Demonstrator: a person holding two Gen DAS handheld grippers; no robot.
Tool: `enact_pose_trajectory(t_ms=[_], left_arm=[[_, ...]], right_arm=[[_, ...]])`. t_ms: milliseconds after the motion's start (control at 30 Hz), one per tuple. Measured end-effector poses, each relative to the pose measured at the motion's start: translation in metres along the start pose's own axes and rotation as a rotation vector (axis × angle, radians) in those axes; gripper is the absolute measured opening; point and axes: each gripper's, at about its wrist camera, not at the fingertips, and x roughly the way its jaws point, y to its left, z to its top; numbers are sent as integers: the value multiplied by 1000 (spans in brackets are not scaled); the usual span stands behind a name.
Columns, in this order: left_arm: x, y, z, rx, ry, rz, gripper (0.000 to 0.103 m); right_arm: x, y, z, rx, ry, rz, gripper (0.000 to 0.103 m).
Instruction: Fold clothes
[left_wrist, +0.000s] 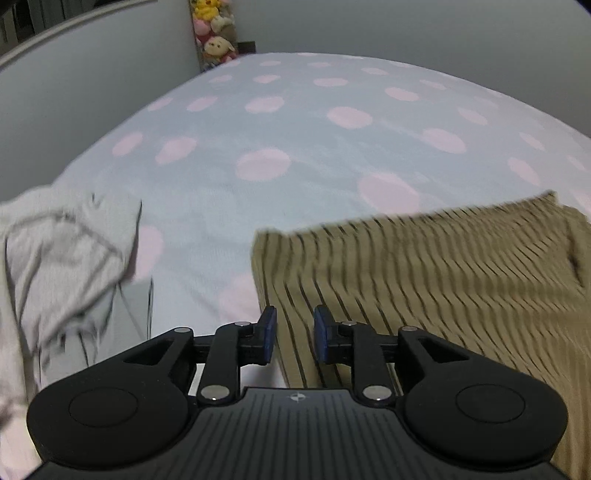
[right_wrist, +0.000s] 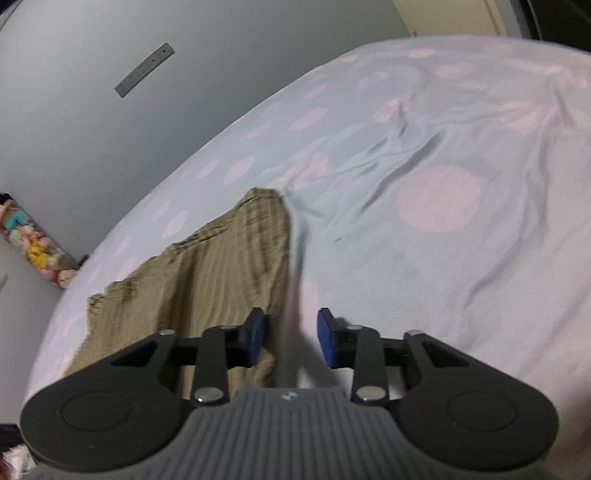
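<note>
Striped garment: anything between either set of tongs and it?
Nothing visible. The left tongs hang open right over the striped garment, near its left edge. The right tongs are open at its right edge, over the dotted bedspread. The white garment lies apart, to the left.

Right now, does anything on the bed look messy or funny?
Yes. The grey-white garment lies crumpled at the bed's left edge, not folded. The polka-dot blanket is wrinkled up beside the striped olive garment, which lies flat.
</note>
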Motion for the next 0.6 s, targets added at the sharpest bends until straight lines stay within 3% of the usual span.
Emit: enact_pose_trajectory(t_ms=[133,200,300,467,567,600], left_arm=[[-27,2,-33,-7,39,-65,29],[-38,6,-49,-21,58,-93,30],[-55,16,-73,-56,75,-133,30],[-75,32,-110,-118,119,-199,30],[-84,40,-129,-173,143,-259,34],[-87,42,-134,-190,144,-273,39]], right_arm=[[3,12,-6,-51,35,17,32],[4,14,-8,-70,47,-9,9],[2,12,-8,-90,35,-76,7],[-2,-3,-5,-49,22,-119,7],[-8,-4,-4,-24,16,-91,20],[-13,-4,-4,-7,9,-80,31]])
